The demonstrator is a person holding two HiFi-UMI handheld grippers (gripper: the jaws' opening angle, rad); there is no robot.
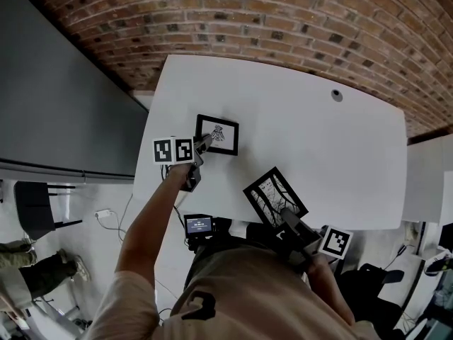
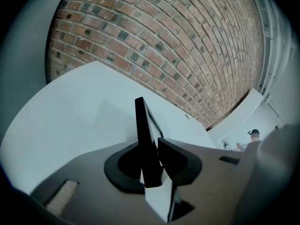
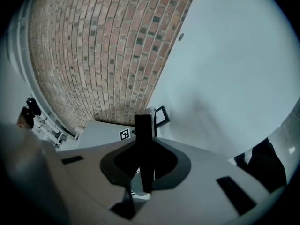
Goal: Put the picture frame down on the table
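Left gripper (image 1: 204, 142) jaws slightly apart round edge of picture frame (image 1: 217, 134), seemingly down on table (image 1: 304, 126), centre-left. Right gripper (image 1: 287, 216) clamped on second frame (image 1: 272, 193). Likely light, stiff, fragile front: hold by border.

A brick wall (image 1: 283, 20) runs along the far side, with a dark grey panel (image 1: 56, 112) at its left. Below the panel, a white cable (image 1: 106, 217) lies on the floor near a black chair (image 1: 34, 205). A small lit screen (image 1: 199, 224) shows lower centre.
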